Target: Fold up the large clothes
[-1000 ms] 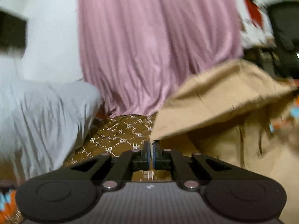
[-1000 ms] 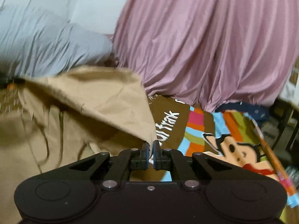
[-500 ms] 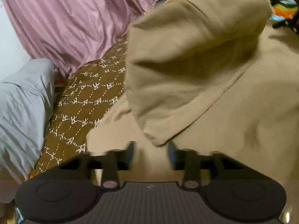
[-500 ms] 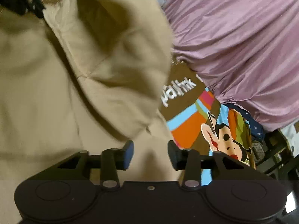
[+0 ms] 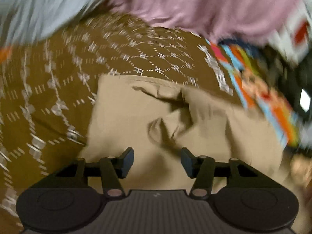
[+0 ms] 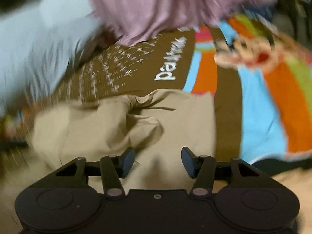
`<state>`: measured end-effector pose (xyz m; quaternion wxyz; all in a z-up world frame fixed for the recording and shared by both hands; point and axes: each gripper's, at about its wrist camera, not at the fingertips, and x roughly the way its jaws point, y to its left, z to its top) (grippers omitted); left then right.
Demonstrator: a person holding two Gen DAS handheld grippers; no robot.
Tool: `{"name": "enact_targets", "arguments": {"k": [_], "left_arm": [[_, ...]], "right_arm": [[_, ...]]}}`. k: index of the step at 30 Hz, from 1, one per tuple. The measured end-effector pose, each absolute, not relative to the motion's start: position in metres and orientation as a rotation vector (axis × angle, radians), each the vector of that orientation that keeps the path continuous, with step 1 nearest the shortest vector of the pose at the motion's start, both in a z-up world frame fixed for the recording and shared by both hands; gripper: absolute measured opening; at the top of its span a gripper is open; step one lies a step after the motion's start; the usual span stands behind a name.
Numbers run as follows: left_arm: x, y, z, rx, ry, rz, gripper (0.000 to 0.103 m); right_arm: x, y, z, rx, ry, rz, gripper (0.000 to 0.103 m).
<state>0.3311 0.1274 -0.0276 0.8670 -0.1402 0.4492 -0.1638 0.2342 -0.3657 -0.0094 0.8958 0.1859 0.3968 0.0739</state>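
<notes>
Nearest to us, the left gripper [image 5: 157, 160] has its jaws apart and closing a bit, with nothing pinched between them; the right gripper [image 6: 158, 160] is released too, jaws opening, also gripping nothing. No containers anywhere we can see. Just past both sets of fingers the tan garment [image 5: 195, 128] lies rumpled on the brown patterned blanket [image 5: 58, 81], creased in the middle. Off to the right of it runs the blanket's striped cartoon section [image 6: 259, 101]. Farther back we've got a grey cloth [image 6: 35, 54] on the left and a pink curtain [image 5: 204, 5] hanging behind. Pretty blurry overall.
</notes>
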Motion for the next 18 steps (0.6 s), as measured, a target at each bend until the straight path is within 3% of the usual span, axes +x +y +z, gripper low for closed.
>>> {"name": "enact_targets", "arguments": {"k": [7, 9, 10, 11, 15, 18], "left_arm": [[0.393, 0.138, -0.071, -0.693, 1.074, -0.364, 0.055], [0.401, 0.139, -0.080, -0.749, 1.072, -0.352, 0.014], [0.404, 0.137, -0.081, -0.730, 1.069, -0.332, 0.004], [0.406, 0.133, -0.079, -0.688, 1.048, -0.316, 0.003], [0.390, 0.108, -0.057, -0.480, 0.906, -0.301, 0.002], [0.386, 0.088, -0.058, -0.329, 0.882, -0.263, 0.002]], "right_arm": [[0.280, -0.376, -0.037, 0.791, 0.918, 0.164, 0.054], [0.291, -0.378, -0.046, 0.851, 0.932, 0.140, 0.052], [0.296, -0.378, -0.048, 0.852, 0.925, 0.119, 0.039], [0.301, -0.377, -0.049, 0.826, 0.910, 0.103, 0.020], [0.315, -0.362, -0.038, 0.634, 0.834, 0.121, 0.003], [0.316, -0.334, -0.020, 0.317, 0.703, 0.137, 0.002]]}}
